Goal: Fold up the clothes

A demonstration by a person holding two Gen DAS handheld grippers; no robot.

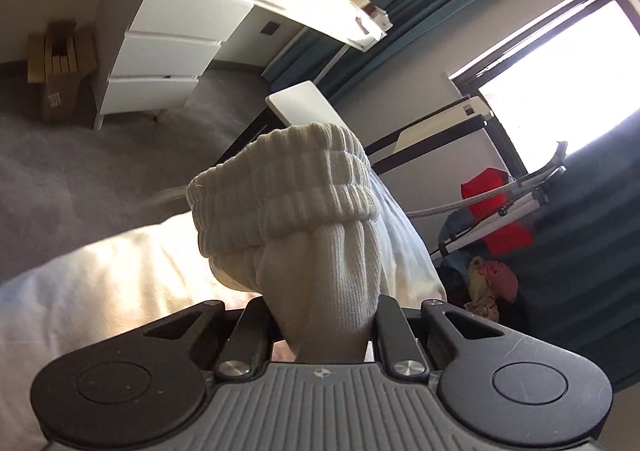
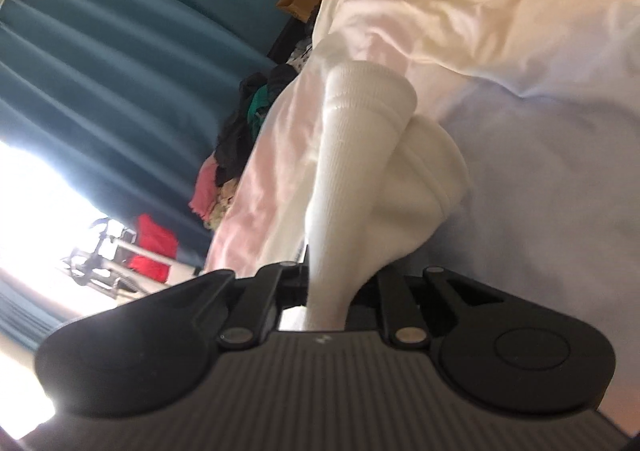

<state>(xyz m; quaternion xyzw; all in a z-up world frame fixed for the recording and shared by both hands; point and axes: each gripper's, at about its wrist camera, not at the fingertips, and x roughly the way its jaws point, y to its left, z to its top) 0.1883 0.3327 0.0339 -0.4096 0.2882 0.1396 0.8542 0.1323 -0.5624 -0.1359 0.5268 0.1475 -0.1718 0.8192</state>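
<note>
In my left view, my left gripper clamps a white ribbed sock at frame centre, cuff bunched in rolled folds. In my right view, my right gripper pinches the sock too, stretched over the pale bedding.

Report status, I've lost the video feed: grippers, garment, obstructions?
Left gripper shut on white ribbed sock. Right gripper shut on white sock too. Both over the white bedding. Nothing in the way.
</note>
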